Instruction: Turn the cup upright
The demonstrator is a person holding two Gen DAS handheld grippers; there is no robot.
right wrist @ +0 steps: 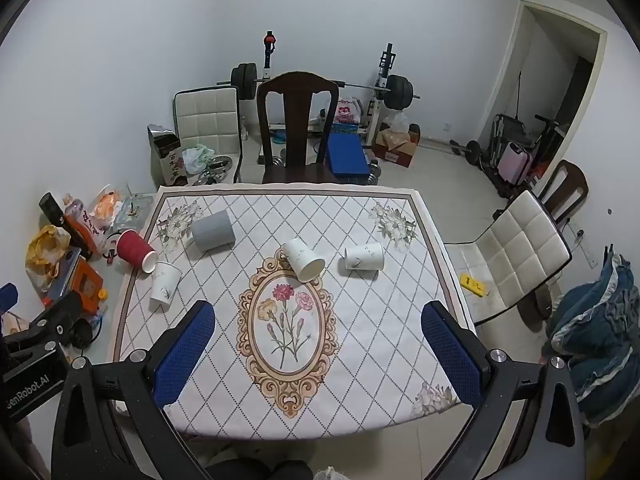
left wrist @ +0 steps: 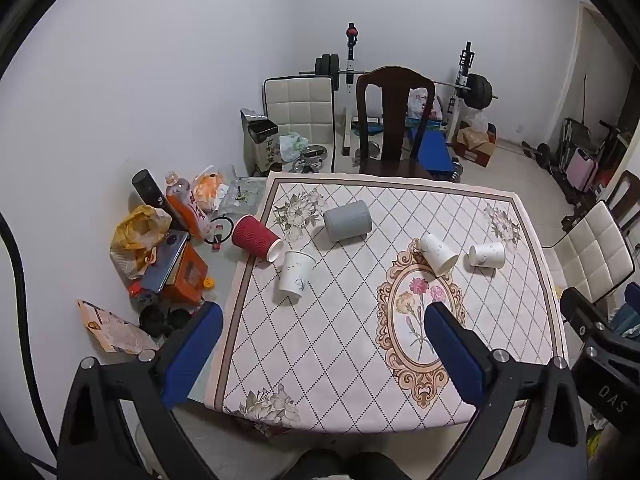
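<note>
Several cups lie tipped over on the patterned tablecloth (left wrist: 360,360): a red ribbed cup (left wrist: 256,238), a grey cup (left wrist: 347,221), and white paper cups, one at the left (left wrist: 295,276), one at the centre (left wrist: 438,254) and one at the right (left wrist: 487,255). They also show in the right wrist view: red (right wrist: 136,250), grey (right wrist: 213,229), white ones (right wrist: 165,282), (right wrist: 304,260), (right wrist: 364,257). My left gripper (left wrist: 324,312) is open and empty above the table's near half. My right gripper (right wrist: 318,312) is open and empty, likewise held back from the cups.
Clutter sits on the table's bare left part: a bottle (left wrist: 188,204), bags (left wrist: 136,236), an orange box (left wrist: 184,276). A dark wooden chair (left wrist: 394,120) stands at the far edge, a white padded chair (right wrist: 516,252) at the right. Weight racks stand behind.
</note>
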